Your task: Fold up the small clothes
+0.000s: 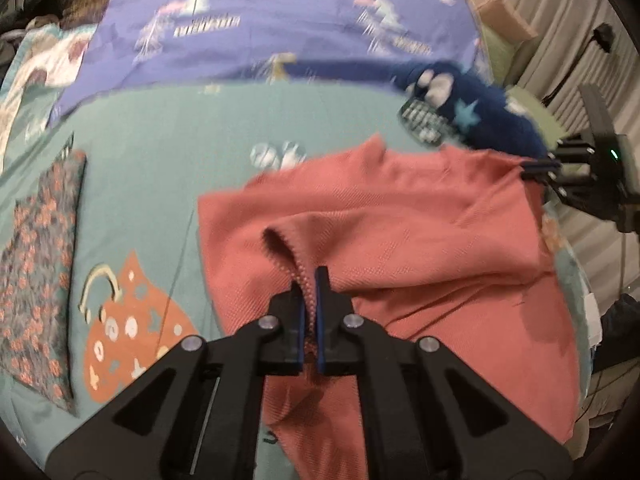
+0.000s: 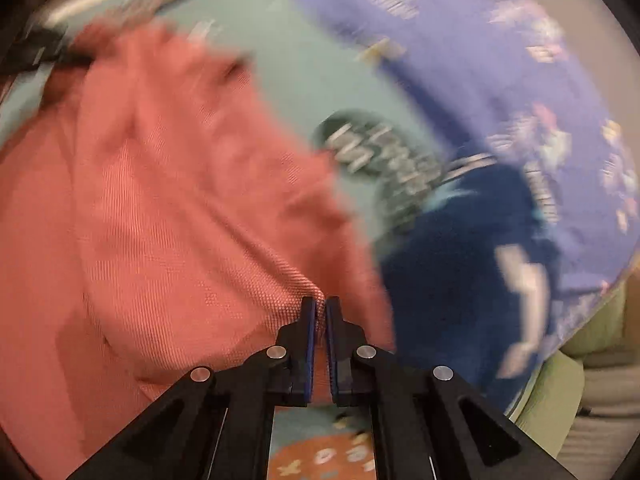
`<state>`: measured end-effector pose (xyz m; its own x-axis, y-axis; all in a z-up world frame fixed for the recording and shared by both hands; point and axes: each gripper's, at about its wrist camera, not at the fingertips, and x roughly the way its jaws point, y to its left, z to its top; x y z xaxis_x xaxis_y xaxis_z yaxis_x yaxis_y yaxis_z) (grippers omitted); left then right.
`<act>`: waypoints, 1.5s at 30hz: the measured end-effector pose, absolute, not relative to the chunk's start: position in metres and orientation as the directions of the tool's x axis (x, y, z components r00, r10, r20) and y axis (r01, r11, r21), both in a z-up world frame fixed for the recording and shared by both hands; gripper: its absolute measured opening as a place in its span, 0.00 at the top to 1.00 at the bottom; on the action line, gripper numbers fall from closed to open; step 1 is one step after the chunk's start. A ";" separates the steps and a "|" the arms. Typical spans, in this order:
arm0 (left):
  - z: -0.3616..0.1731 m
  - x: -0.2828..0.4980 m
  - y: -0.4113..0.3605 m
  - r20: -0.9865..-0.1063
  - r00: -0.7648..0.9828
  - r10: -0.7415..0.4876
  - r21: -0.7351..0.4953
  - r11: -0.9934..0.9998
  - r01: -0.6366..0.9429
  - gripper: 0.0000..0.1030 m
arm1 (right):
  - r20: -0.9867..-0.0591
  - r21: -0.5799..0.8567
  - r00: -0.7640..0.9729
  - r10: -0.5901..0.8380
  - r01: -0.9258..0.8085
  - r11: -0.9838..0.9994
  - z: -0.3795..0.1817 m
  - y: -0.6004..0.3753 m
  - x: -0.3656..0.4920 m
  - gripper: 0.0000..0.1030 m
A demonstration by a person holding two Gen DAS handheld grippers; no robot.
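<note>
A salmon-pink knit garment (image 1: 400, 232) lies partly lifted over the teal bedspread (image 1: 160, 168). My left gripper (image 1: 310, 284) is shut on its scalloped hem edge. My right gripper (image 1: 540, 168) shows at the garment's far right corner in the left wrist view, pinching it. In the blurred right wrist view my right gripper (image 2: 320, 308) is shut on a corner of the pink garment (image 2: 168, 184). The left gripper shows dimly at that view's upper left (image 2: 44, 56).
A folded floral cloth (image 1: 40, 264) lies at the left. A navy fleece garment with stars (image 1: 476, 108) and a dark printed item (image 1: 426, 120) lie beyond the pink one. A purple patterned sheet (image 1: 280, 28) covers the far bed. Curtains and a green cushion (image 2: 560, 400) stand to the right.
</note>
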<state>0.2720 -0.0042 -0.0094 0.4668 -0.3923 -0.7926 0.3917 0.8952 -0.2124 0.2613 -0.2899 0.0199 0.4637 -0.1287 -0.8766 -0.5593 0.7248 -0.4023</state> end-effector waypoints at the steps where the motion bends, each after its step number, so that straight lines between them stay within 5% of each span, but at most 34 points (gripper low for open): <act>1: -0.001 0.271 -0.004 -0.775 0.481 -0.410 -0.220 0.888 0.403 0.95 | -0.862 -0.412 0.491 -0.128 -0.530 0.741 0.029 -0.295 0.263 0.96; 4: 0.003 0.280 -0.002 -0.768 0.489 -0.414 -0.218 0.887 0.407 0.95 | -0.837 -0.443 0.521 -0.167 -0.466 0.766 0.036 -0.306 0.274 0.96; 8: -0.037 0.303 -0.002 -0.865 0.401 -0.302 -0.159 0.923 0.351 0.95 | -0.841 -0.480 0.494 -0.224 -0.487 0.730 0.008 -0.300 0.280 0.96; 11: -0.048 0.301 0.005 -0.859 0.418 -0.297 -0.160 0.930 0.332 0.87 | -0.804 -0.538 0.541 -0.247 -0.485 0.689 0.004 -0.291 0.269 0.88; 15: -0.025 0.284 0.019 -0.821 0.492 -0.290 -0.160 0.944 0.288 0.60 | -0.787 -0.491 0.584 -0.200 -0.395 0.776 0.029 -0.305 0.255 0.80; 18: -0.006 0.256 0.022 -0.784 0.528 -0.328 -0.162 0.928 0.336 0.56 | -0.757 -0.420 0.634 -0.156 -0.291 0.860 0.051 -0.317 0.224 0.58; 22: -0.008 0.217 0.017 -0.781 0.525 -0.338 -0.126 0.909 0.397 0.43 | -0.768 -0.282 0.639 -0.056 -0.259 0.924 0.049 -0.323 0.172 0.55; 30: -0.062 0.205 0.023 -0.838 0.480 -0.260 -0.109 0.941 0.320 0.43 | -0.829 -0.148 0.559 -0.022 -0.181 0.972 -0.022 -0.328 0.147 0.55; 32: -0.058 0.207 0.027 -0.826 0.505 -0.250 -0.098 0.947 0.307 0.89 | -0.837 -0.124 0.545 -0.038 -0.123 0.985 -0.036 -0.336 0.156 0.70; 33: -0.056 0.208 0.032 -0.828 0.498 -0.258 -0.121 0.949 0.290 0.92 | -0.839 -0.060 0.544 -0.005 -0.084 0.995 -0.037 -0.347 0.158 0.88; 36: -0.055 0.206 0.048 -0.830 0.491 -0.265 -0.162 0.956 0.243 0.94 | -0.824 0.195 0.553 0.127 0.065 0.979 -0.035 -0.390 0.154 0.91; 38: -0.054 0.199 0.053 -0.835 0.503 -0.226 -0.128 0.967 0.222 0.94 | -0.817 0.256 0.549 0.176 0.072 0.964 -0.036 -0.401 0.147 0.88; 41: -0.048 0.182 0.062 -0.810 0.479 -0.338 -0.253 0.939 0.234 0.94 | -0.820 0.198 0.554 0.143 0.042 0.979 -0.031 -0.389 0.127 0.73; 43: -0.044 0.167 0.061 -0.793 0.487 -0.366 -0.270 0.928 0.257 0.74 | -0.813 0.198 0.563 0.149 0.028 0.980 -0.026 -0.386 0.114 0.57; 45: -0.042 0.152 0.060 -0.793 0.492 -0.360 -0.258 0.929 0.264 0.57 | -0.802 0.222 0.574 0.165 0.031 0.974 -0.024 -0.385 0.097 0.55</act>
<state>0.1522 0.0600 -0.0424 0.4923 -0.3598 -0.7926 0.2643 0.9294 -0.2577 0.0966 -0.3846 -0.0244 0.5736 0.1650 -0.8023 0.0306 0.9745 0.2223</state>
